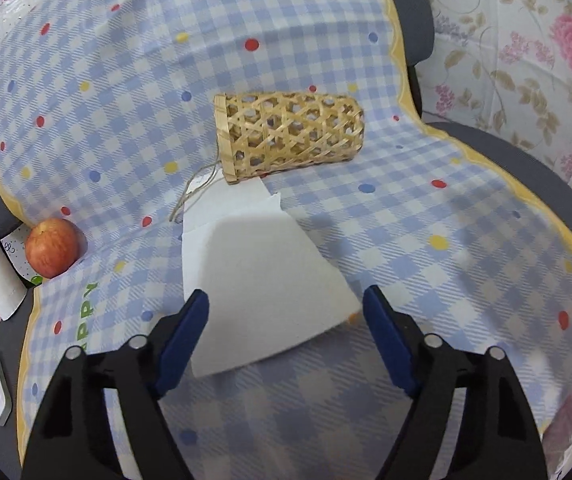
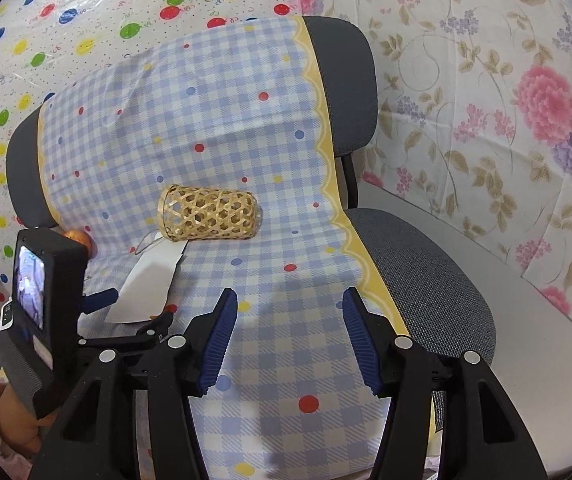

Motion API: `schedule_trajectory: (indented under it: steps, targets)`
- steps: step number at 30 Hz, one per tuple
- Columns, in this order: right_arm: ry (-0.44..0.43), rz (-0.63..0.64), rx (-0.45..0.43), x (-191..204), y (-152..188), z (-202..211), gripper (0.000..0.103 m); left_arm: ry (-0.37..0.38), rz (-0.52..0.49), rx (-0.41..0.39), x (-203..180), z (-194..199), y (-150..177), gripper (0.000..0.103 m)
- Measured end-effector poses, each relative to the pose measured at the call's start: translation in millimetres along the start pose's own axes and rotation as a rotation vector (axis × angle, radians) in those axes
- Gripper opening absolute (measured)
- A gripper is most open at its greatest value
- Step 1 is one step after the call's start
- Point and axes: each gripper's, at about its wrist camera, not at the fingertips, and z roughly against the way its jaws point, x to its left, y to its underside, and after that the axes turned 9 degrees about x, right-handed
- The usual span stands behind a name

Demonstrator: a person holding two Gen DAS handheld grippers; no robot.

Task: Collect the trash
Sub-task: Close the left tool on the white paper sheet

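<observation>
The left gripper (image 1: pixel 286 308) has its blue fingers (image 1: pixel 184 340) spread wide around the near end of a white sheet of paper (image 1: pixel 254 280), one on each side, pads apart from it and nothing held. The right gripper (image 2: pixel 289 320) is parted about halfway and empty, hovering over bare checked cloth (image 2: pixel 246 128) that drapes a grey chair (image 2: pixel 425 264). Taking the woven bamboo basket (image 1: pixel 289 136) as the landmark: it lies on its side, open mouth toward the paper, whose far edge sits just in front of that mouth beside a loop of twine (image 1: pixel 194 196); an apple (image 1: pixel 52 252) rests well to the basket's left at the cloth's edge. The paper looks like the trash in hand, likely bound for the basket. The sheet lies flat and thin, so the fingers may slide over it or pinch the cloth as well and drag it, which could roll the basket or the apple. Something orange peeks from under the paper's near right corner; what it is cannot be told. The basket's inside is hard to read through the weave.
</observation>
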Motion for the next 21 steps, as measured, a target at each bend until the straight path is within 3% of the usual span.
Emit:
schedule_trajectory:
  steps: [7,8,9,12,21]
  targets:
    - [-0.006,-0.010,0.022,0,1,-11,0.056,0.024,0.010,-0.006,7,-11,-1,0.075]
    - [-0.009,-0.009,0.027,2,2,-12,0.056,0.028,0.016,-0.007,9,-11,-1,0.067]
    - [-0.010,-0.006,0.029,3,2,-12,0.056,0.028,0.020,-0.012,11,-10,0,0.051]
    - [-0.006,0.007,0.029,8,5,-10,0.056,0.009,0.036,-0.031,22,-1,3,0.026]
    - [-0.019,0.033,0.032,30,7,-8,0.056,0.051,0.203,-0.170,100,56,40,0.000]
